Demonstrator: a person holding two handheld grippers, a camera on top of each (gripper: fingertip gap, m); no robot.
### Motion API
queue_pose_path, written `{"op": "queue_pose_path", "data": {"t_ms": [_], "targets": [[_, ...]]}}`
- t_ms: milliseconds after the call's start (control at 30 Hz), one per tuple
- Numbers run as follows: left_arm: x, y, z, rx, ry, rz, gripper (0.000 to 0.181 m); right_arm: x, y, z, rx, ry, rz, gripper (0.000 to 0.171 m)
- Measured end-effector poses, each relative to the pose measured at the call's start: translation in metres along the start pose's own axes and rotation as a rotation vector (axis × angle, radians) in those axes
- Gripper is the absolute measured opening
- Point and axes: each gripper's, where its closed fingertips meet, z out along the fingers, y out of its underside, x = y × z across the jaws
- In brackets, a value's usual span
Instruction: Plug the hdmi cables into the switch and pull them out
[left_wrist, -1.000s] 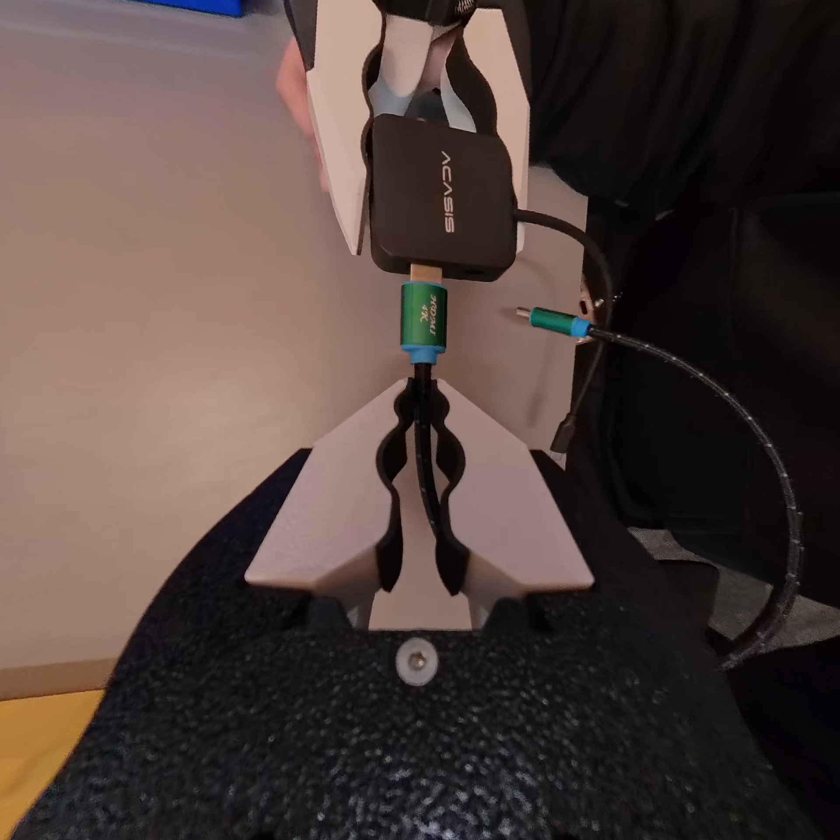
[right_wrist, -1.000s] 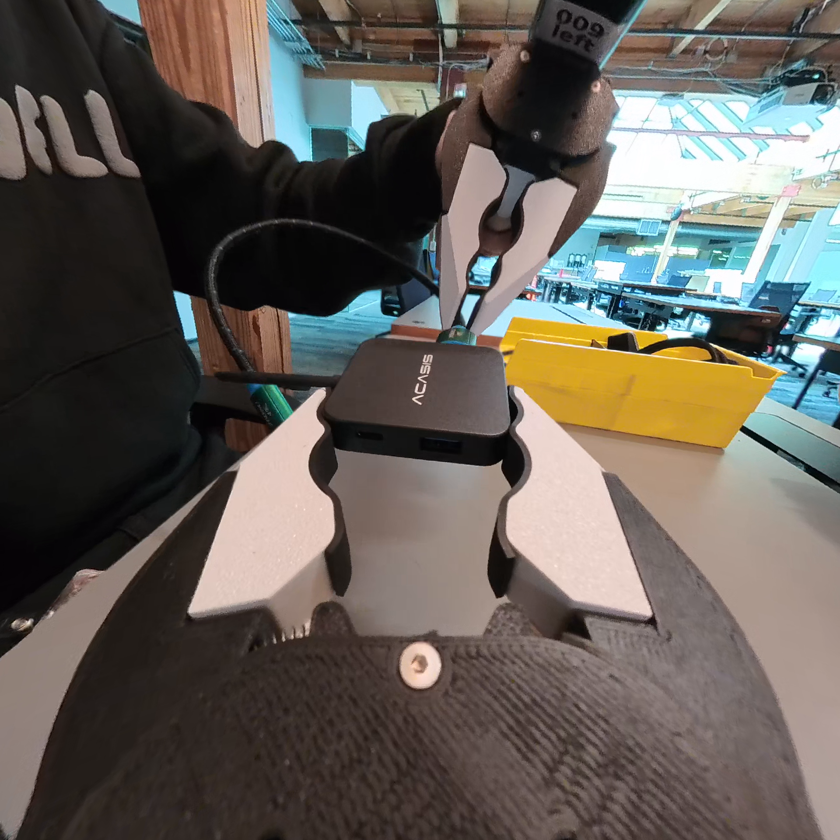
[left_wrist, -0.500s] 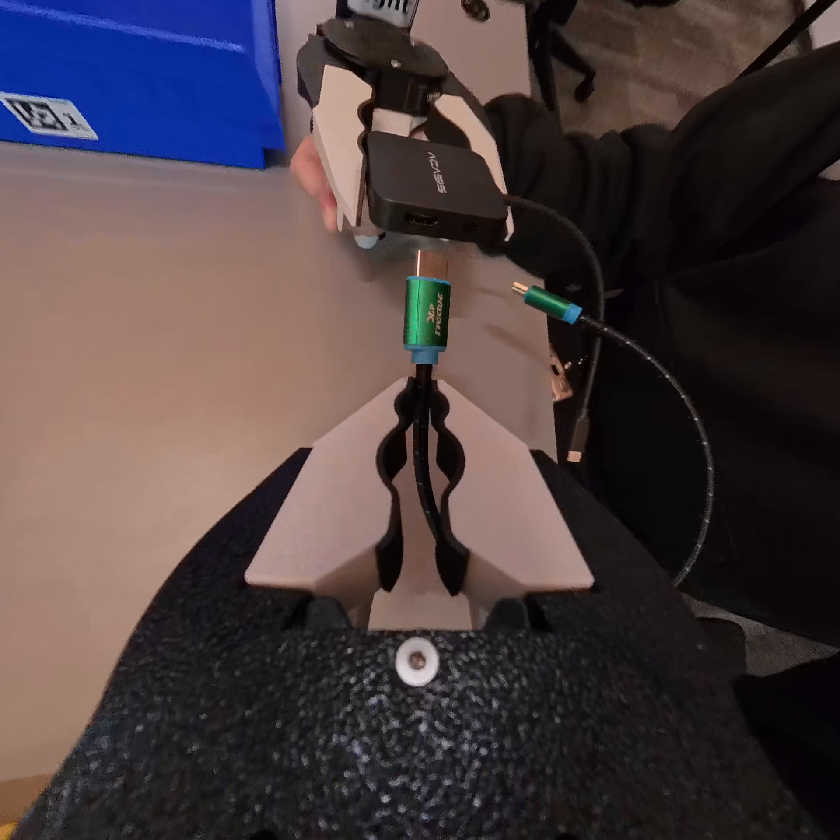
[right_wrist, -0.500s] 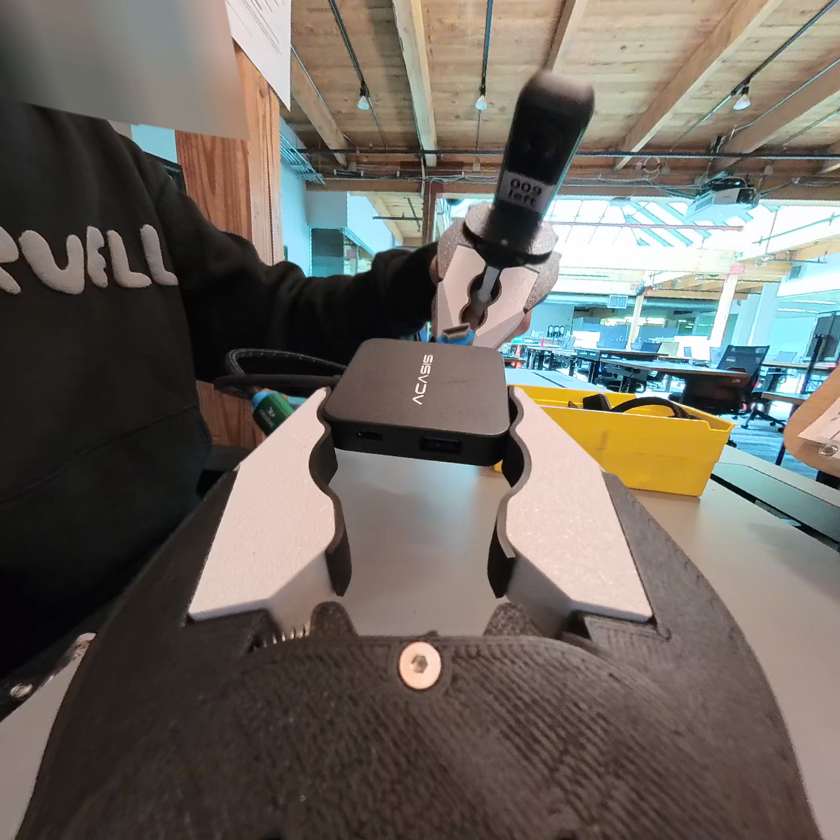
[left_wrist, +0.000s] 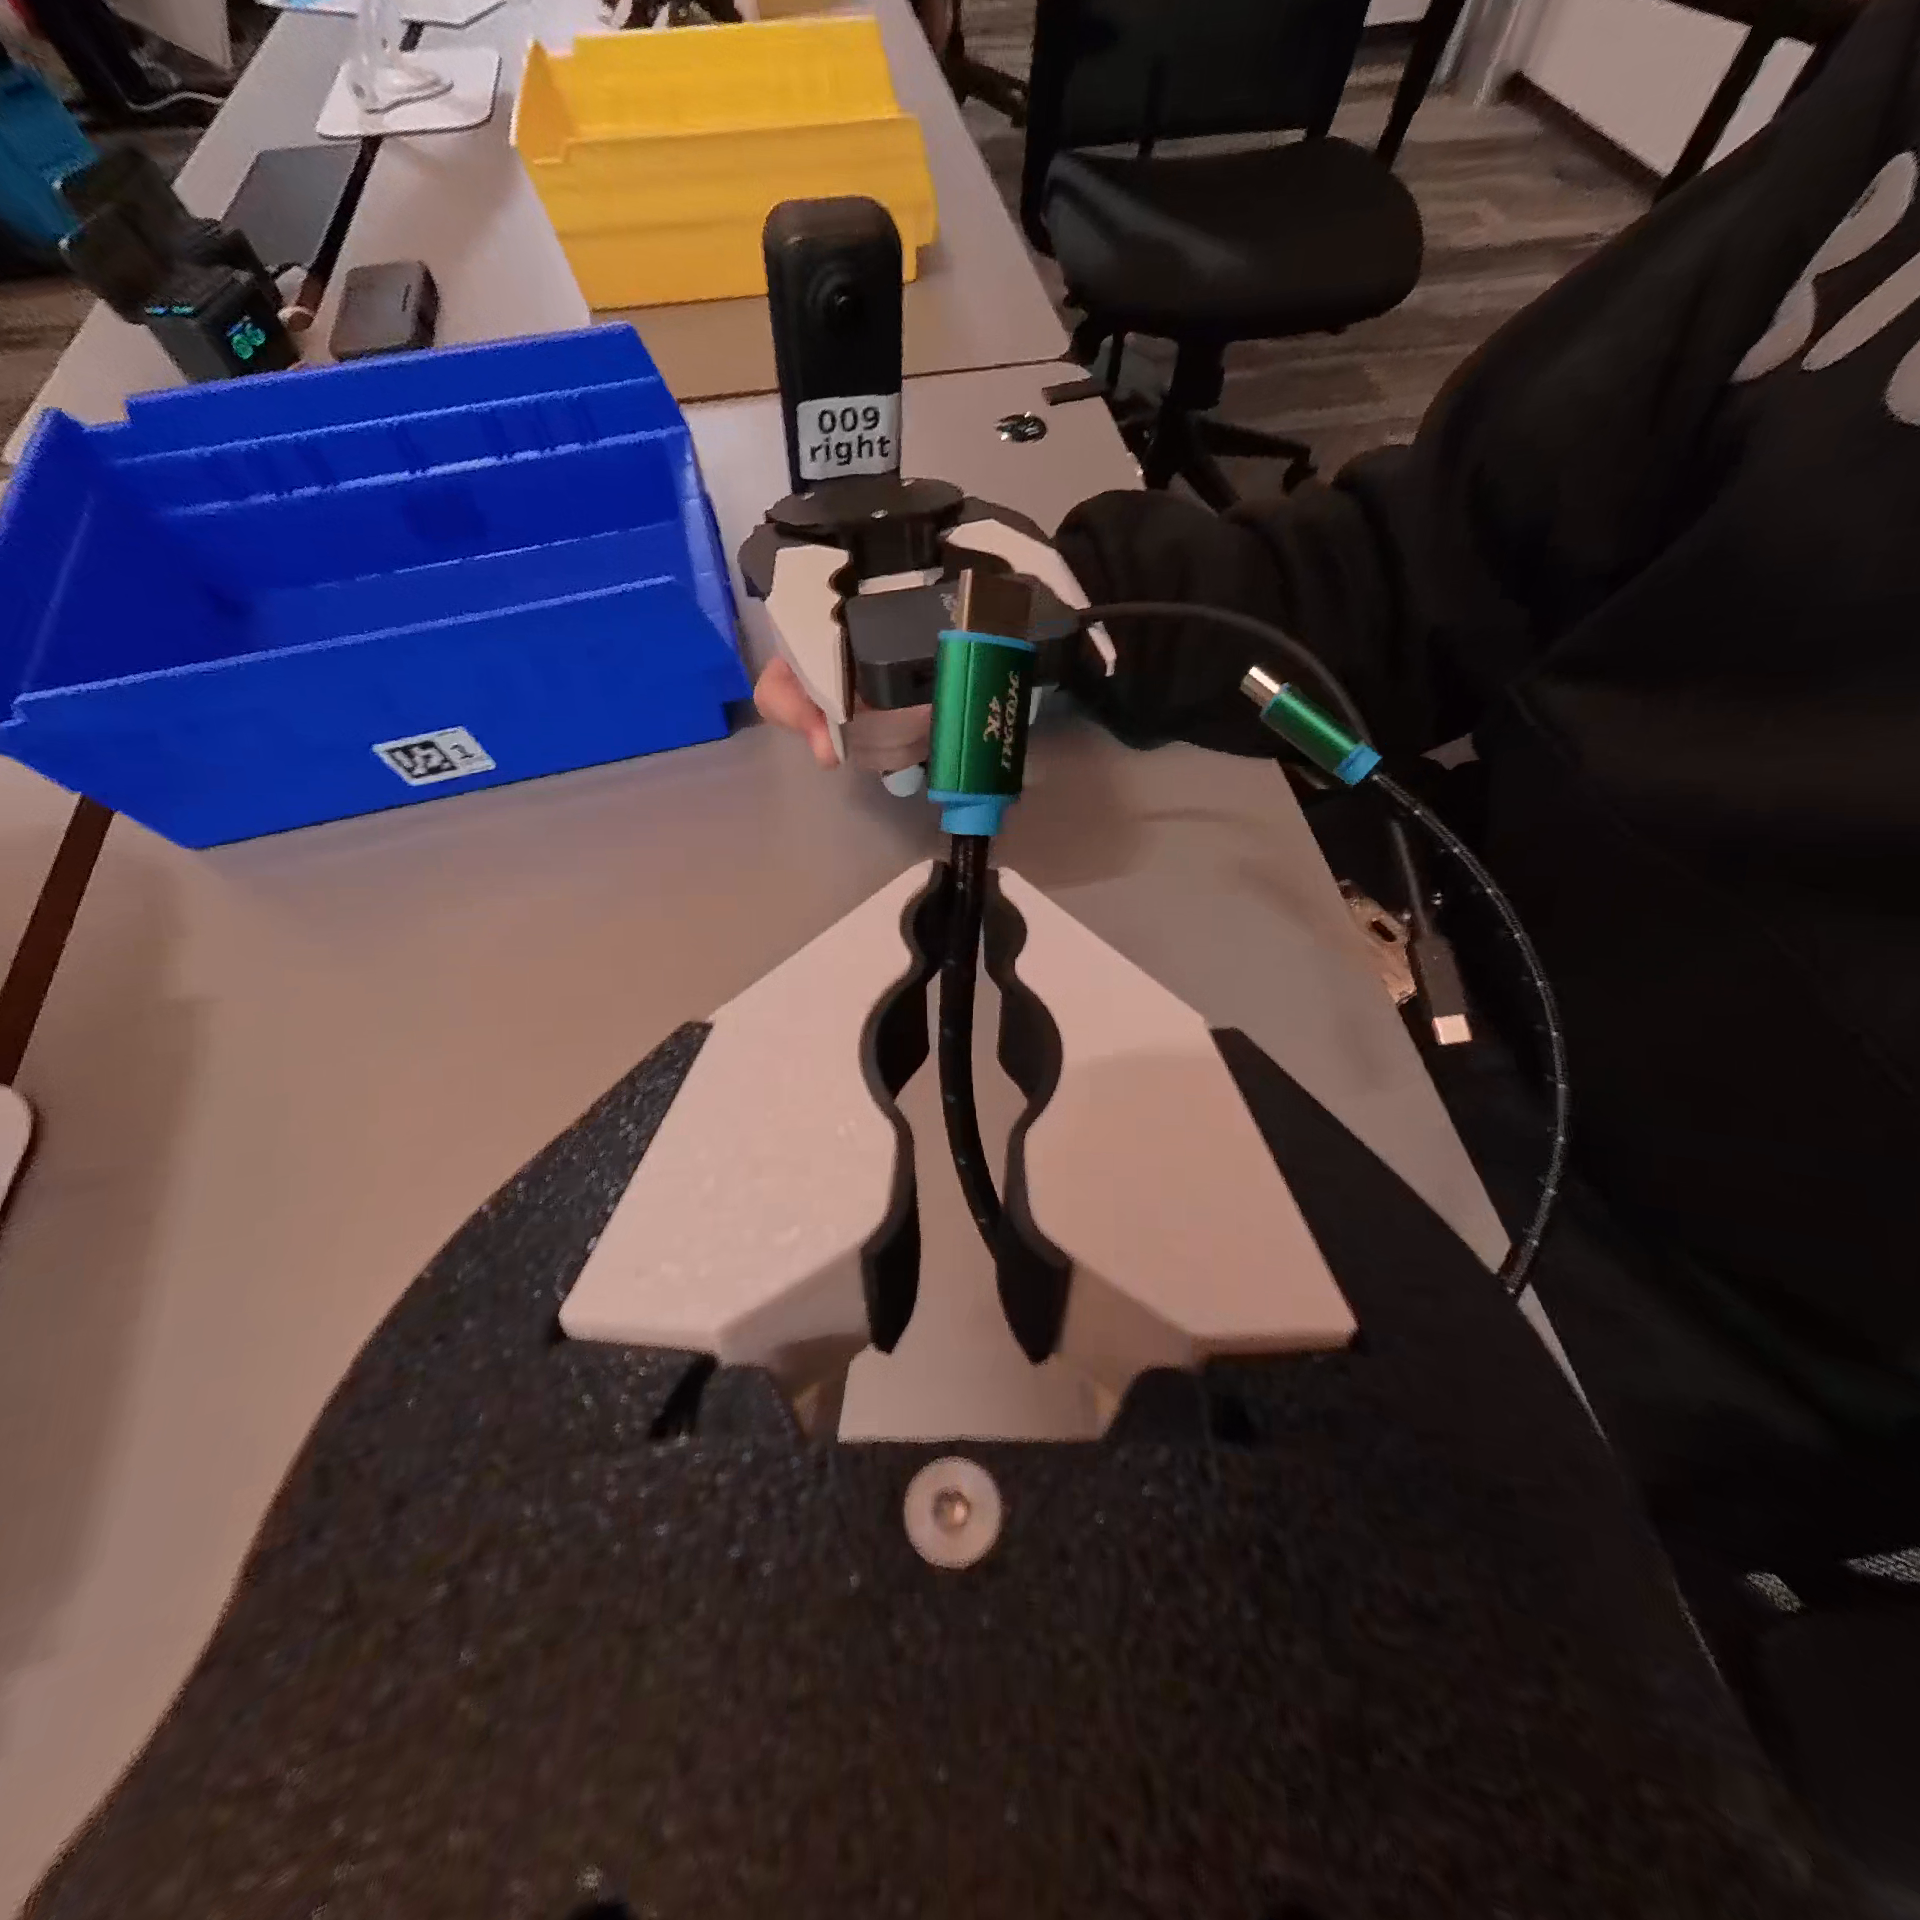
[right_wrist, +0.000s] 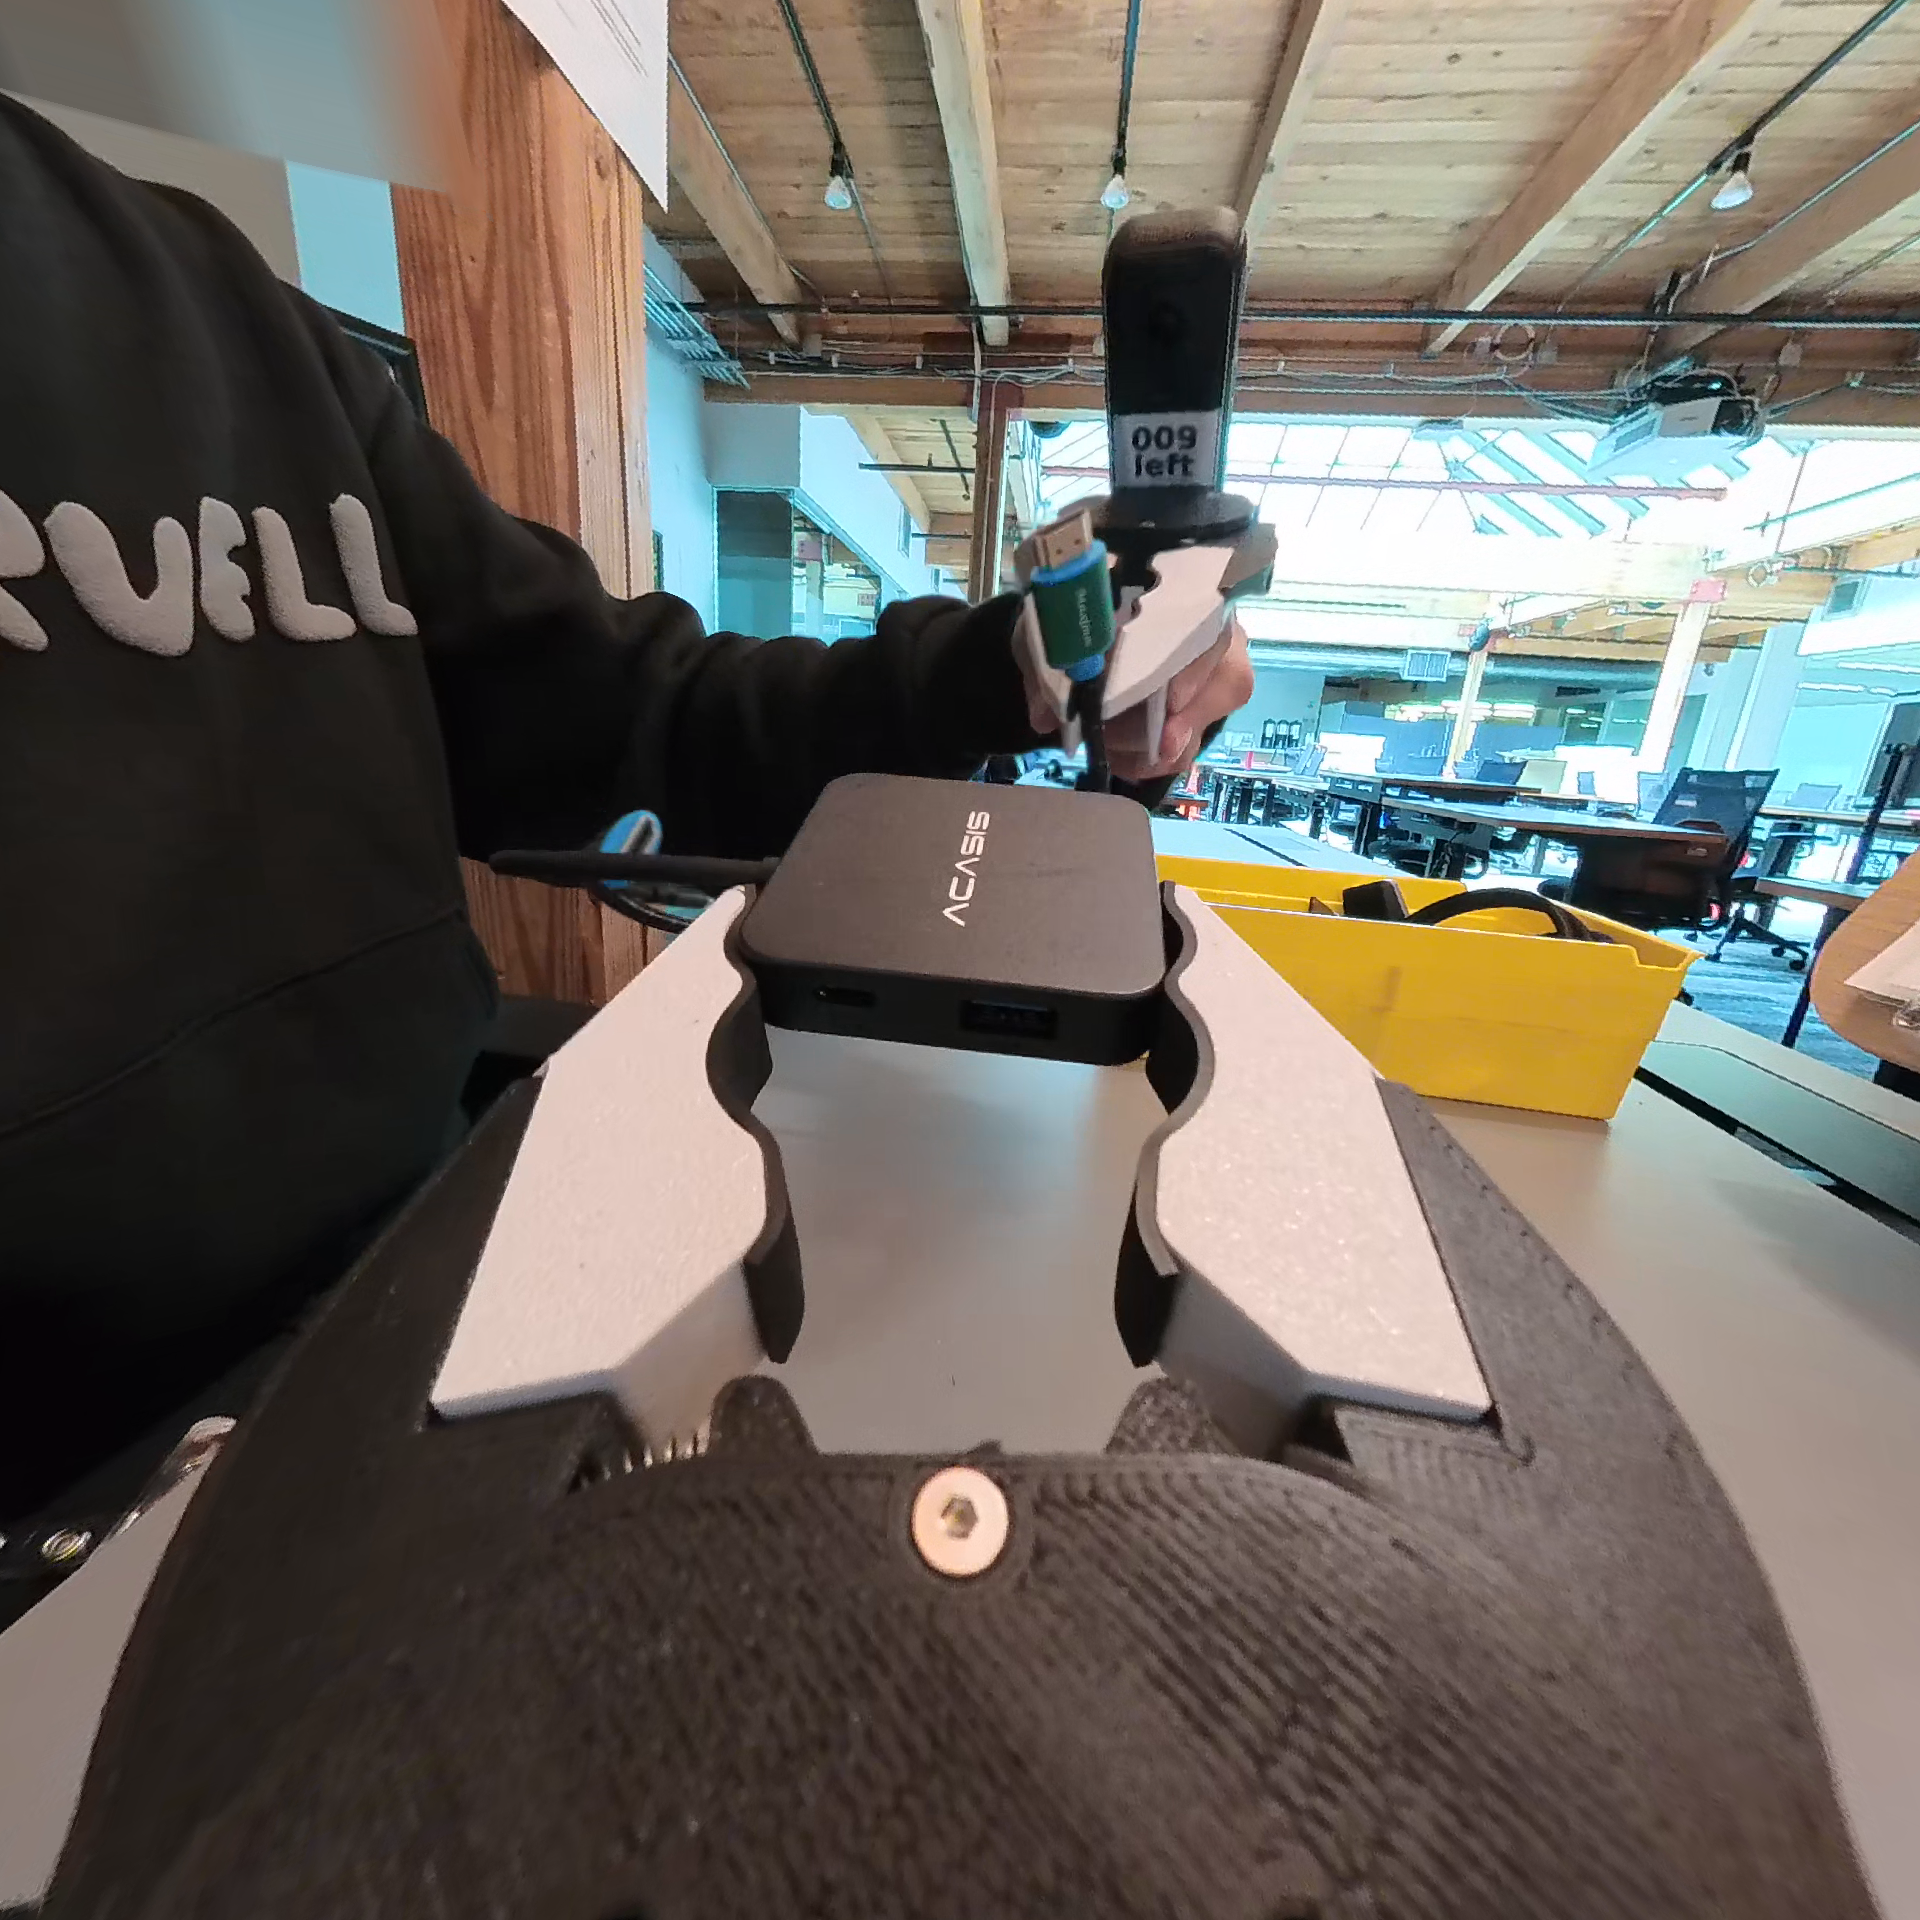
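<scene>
My left gripper (left_wrist: 961, 896) is shut on the black braided cable (left_wrist: 961, 1039) just below its green HDMI plug (left_wrist: 979, 729), which stands free of the switch. My right gripper (right_wrist: 954, 914) is shut on the black square switch (right_wrist: 961, 904), held above the grey table. In the left wrist view the switch (left_wrist: 899, 649) sits behind the plug, in the right gripper (left_wrist: 940, 592). The cable's other green plug (left_wrist: 1314, 729) hangs loose at the right. In the right wrist view the left gripper (right_wrist: 1091, 707) holds the plug (right_wrist: 1070, 613) up behind the switch.
A blue bin (left_wrist: 364, 582) stands on the grey table (left_wrist: 416, 987) at the left, a yellow bin (left_wrist: 717, 156) behind it. A black office chair (left_wrist: 1226, 208) is at the back right. Another yellow bin (right_wrist: 1434, 987) holding cables is right of the switch. The person's dark sleeve (left_wrist: 1558, 520) fills the right side.
The green plug was in the switch a second ago. It has come out, and the two grippers have moved well apart, the left gripper lifting and tilting the plug.
</scene>
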Motion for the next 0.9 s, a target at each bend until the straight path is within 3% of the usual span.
{"op": "queue_pose_path", "data": {"t_ms": [100,233,333,400,467,633,733,800,900], "targets": [[-0.017,0.0,-0.021,-0.065,-0.111,0.006,0.003,0.003,-0.001,-0.003,0.004,0.021,-0.006,0.074],[-0.05,-0.006,-0.079,-0.121,-0.353,0.013,0.003,0.011,-0.007,-0.012,0.021,0.081,-0.022,0.074],[-0.092,-0.008,-0.133,-0.139,-0.729,-0.023,0.004,0.012,-0.01,-0.014,0.033,0.089,-0.03,0.074],[-0.105,-0.007,-0.149,-0.161,-0.942,0.042,0.004,0.012,-0.008,-0.012,0.02,0.087,-0.032,0.074],[-0.103,0.003,-0.133,-0.238,-1.019,0.156,0.003,0.012,-0.004,-0.01,0.0,0.085,-0.032,0.074],[-0.078,0.045,-0.05,-0.414,-1.012,0.431,0.004,0.016,0.005,-0.011,-0.04,0.107,-0.025,0.074],[-0.053,0.052,-0.013,-0.461,-0.992,0.57,0.003,0.019,0.005,-0.016,-0.045,0.132,-0.031,0.074],[-0.037,0.057,0.005,-0.49,-0.938,0.599,0.004,0.021,0.003,-0.02,-0.043,0.154,-0.04,0.074],[-0.009,0.079,0.029,-0.525,-0.754,0.49,0.006,0.025,-0.002,-0.027,-0.032,0.179,-0.048,0.074]]}}
